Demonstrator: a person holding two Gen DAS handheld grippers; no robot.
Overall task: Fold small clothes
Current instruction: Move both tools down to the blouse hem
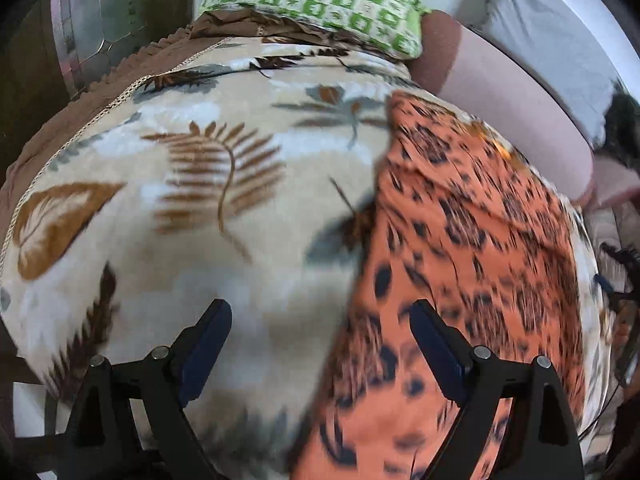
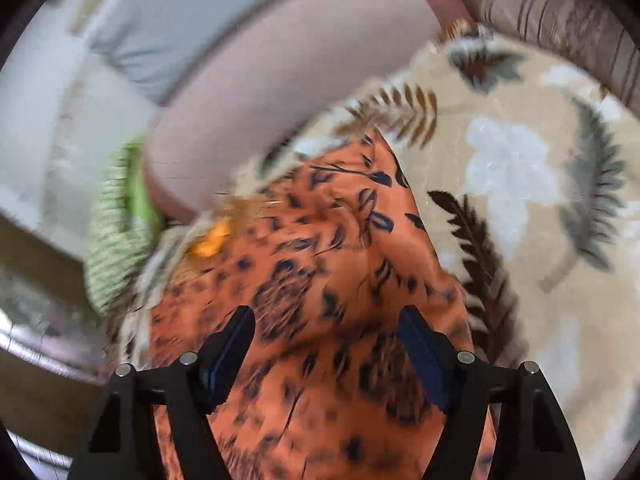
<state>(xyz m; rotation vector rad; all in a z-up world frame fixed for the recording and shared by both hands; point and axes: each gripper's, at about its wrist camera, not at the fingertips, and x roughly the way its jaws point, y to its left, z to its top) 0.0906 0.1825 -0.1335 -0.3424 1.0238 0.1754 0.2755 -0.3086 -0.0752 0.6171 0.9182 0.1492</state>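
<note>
Both views blurred: orange spotted garment [image 1: 460,240] cut off at 6 o'clock; left claw [image 1: 320,320] & right claw [image 2: 326,324] spread, empty.

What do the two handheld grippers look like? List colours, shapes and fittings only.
The left gripper and the right gripper look alike: matte black, angular frames with triangular cut-outs, each carrying two long fingers lined with dark blue pads. Round silver pins sit at the pivots. No cables, markings or sleeves show on either.
</note>
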